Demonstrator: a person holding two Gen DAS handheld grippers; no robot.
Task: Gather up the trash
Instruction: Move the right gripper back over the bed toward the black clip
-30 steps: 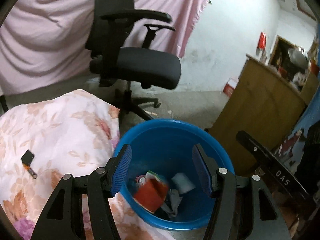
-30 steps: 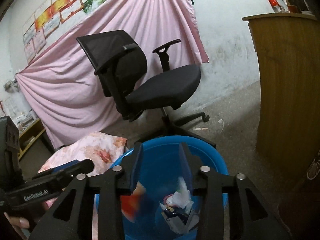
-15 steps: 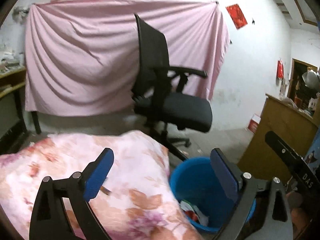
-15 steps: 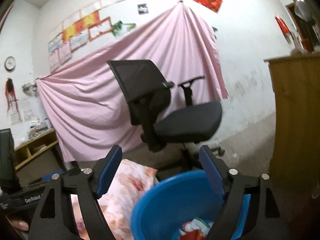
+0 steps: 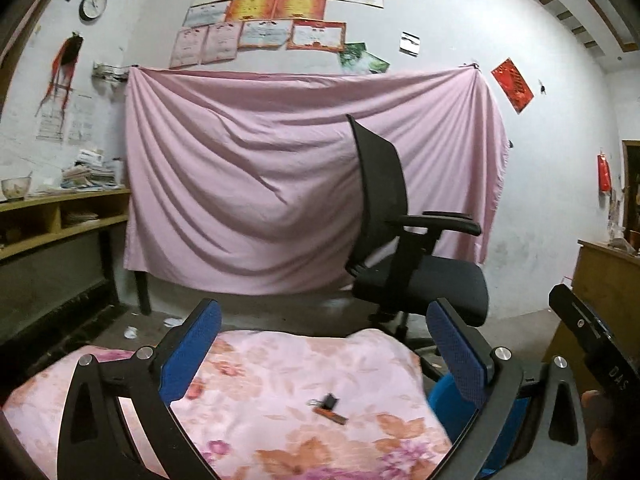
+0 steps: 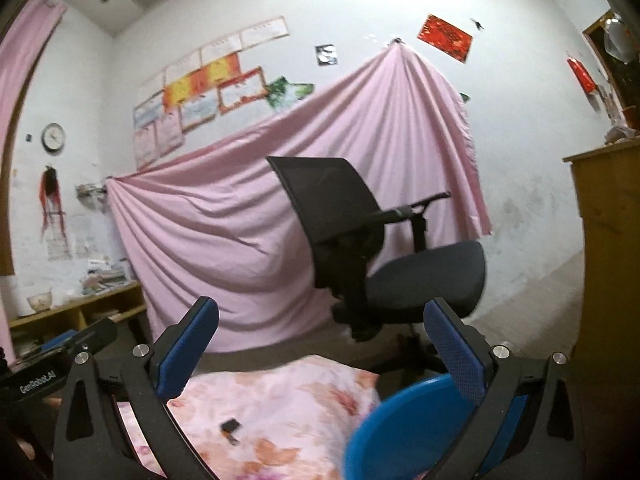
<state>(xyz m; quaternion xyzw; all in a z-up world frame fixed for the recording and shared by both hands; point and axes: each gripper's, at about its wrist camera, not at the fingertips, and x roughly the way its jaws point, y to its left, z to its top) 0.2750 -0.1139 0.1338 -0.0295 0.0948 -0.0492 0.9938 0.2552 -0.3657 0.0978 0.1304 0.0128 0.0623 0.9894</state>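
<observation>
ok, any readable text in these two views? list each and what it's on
"DAS": black bar of the right tool, left wrist view.
"GenRobot.AI": black body of the left tool, right wrist view.
Framed certificates on the white wall: too small to read.
Red paper wall hanging: blurred, unreadable.
Round wall clock: numerals illegible.

A pink floral cloth [image 5: 280, 380] with orange and purple blooms covers the bench. The bucket [image 6: 400, 428] is blue. A plain pink sheet [image 5: 240, 184] hangs on the white wall [image 5: 552, 160] behind a black chair [image 5: 404, 256]. Gripper pads [image 5: 192, 348] are blue on black frames.
</observation>
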